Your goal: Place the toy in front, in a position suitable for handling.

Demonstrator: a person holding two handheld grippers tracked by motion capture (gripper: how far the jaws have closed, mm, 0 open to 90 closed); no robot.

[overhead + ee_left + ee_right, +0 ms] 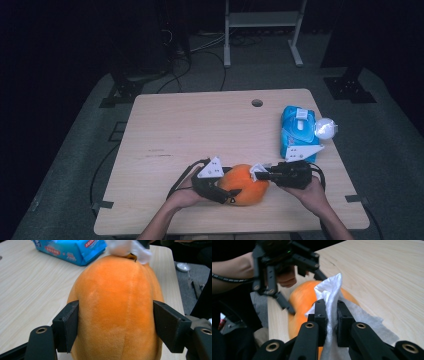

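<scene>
Left hand-held gripper (116, 327) clamps the orange plush pumpkin-shaped toy (116, 310) on the light wooden table (190, 130). Right hand-held gripper (332, 312) pinches a white wet wipe (329, 290) against it. Risk: soft plush may squirm loose under wiping pressure; wipe may slip out.

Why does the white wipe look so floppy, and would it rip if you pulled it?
The white wipe probably bends easily: it crumples where the right tool pinches it. It looks thin, so it may tear. Likely very light.
</scene>
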